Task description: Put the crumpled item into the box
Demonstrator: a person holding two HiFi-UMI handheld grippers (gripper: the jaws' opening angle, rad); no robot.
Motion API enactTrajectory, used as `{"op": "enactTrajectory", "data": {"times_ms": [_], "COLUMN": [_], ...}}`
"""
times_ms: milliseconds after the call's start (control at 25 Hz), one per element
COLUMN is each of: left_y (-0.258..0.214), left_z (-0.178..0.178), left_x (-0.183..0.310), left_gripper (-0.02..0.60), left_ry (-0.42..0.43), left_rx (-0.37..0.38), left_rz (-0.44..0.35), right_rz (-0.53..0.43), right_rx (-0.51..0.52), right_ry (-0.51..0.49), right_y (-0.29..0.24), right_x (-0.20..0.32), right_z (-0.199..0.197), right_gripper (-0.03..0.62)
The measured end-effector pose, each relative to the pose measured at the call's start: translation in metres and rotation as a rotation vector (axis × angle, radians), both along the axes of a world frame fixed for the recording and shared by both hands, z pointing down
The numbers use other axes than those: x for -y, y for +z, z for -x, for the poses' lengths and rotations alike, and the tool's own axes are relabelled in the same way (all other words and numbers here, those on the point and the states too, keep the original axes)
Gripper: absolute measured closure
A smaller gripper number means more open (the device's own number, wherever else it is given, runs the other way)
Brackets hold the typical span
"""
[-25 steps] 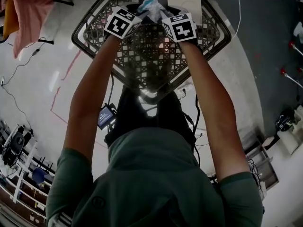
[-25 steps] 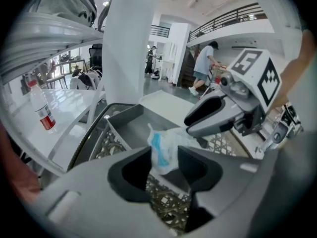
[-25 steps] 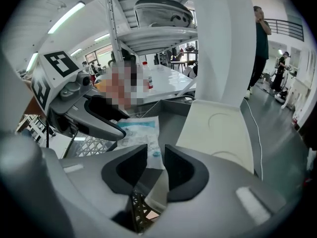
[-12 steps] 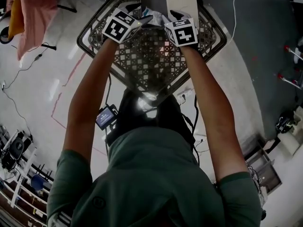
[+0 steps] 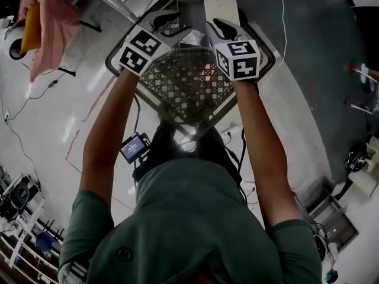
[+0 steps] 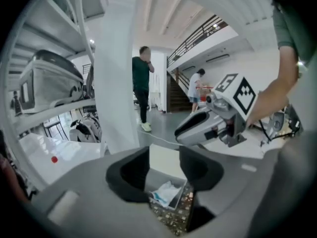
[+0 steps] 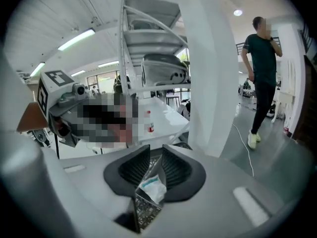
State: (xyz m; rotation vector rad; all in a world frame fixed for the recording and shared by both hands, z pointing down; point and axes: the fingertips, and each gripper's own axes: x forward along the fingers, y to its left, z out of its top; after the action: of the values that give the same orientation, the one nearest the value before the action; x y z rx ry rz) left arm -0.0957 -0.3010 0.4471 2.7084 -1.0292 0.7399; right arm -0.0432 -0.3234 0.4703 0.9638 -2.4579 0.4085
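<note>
The crumpled white and blue item (image 6: 166,192) lies inside the small grey box (image 6: 159,178) with its flap up (image 5: 222,7); it also shows in the right gripper view (image 7: 151,187). Both grippers hang above the box, clear of the item. My left gripper (image 5: 166,21) (image 6: 163,170) stands left of the box and its jaws are closing with nothing between them. My right gripper (image 5: 220,27) (image 7: 154,167) is over the box's right side, its jaws also closing on nothing. Each gripper sees the other: the right gripper (image 6: 200,125), the left gripper (image 7: 64,103).
The box stands on a lattice-topped table (image 5: 183,81). Pink cloth (image 5: 53,22) hangs at the far left. A white pillar (image 6: 116,83) and a standing person (image 7: 262,68) are beyond. A white table bears a red-capped bottle (image 7: 150,125). Cables run over the floor.
A second ago both grippers were pressed against the crumpled item at the box. They have since drawn apart and lifted away, and the item lies in the box.
</note>
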Motion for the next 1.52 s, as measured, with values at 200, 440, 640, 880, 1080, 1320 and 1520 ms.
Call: {"op": "enactTrajectory", "data": {"times_ms": [200, 440, 640, 880, 1080, 1320, 1520], "left_y": [-0.081, -0.176, -0.253, -0.303, -0.324, -0.338, -0.347], "left_z": [0.003, -0.002, -0.003, 0.023, 0.043, 0.089, 0.096], "left_x": [-0.029, -0.075, -0.125, -0.17, -0.199, -0.224, -0.238], "left_gripper": [0.474, 0.532, 0.545, 0.554, 0.555, 0.555, 0.555], "left_ry": [0.019, 0.053, 0.093, 0.055, 0.0, -0.05, -0.056], "left_rx": [-0.064, -0.112, -0.113, -0.159, -0.166, -0.165, -0.154], "left_rz": [-0.132, -0.297, -0.43, -0.511, -0.543, -0.591, -0.623], "right_rz": [-0.127, -0.282, -0.403, -0.473, -0.527, -0.574, -0.589], "right_rx": [0.129, 0.221, 0.254, 0.282, 0.275, 0.258, 0.249], "right_ry": [-0.018, -0.068, -0.112, -0.135, -0.156, -0.174, -0.179], "right_y": [-0.093, -0.199, -0.28, -0.332, -0.364, -0.387, -0.396], "right_x": [-0.033, -0.086, -0.137, -0.185, -0.22, -0.25, -0.266], "right_z": [0.005, 0.002, -0.008, -0.006, -0.01, 0.008, 0.007], "right_gripper": [0.589, 0.589, 0.591, 0.591, 0.591, 0.591, 0.591]}}
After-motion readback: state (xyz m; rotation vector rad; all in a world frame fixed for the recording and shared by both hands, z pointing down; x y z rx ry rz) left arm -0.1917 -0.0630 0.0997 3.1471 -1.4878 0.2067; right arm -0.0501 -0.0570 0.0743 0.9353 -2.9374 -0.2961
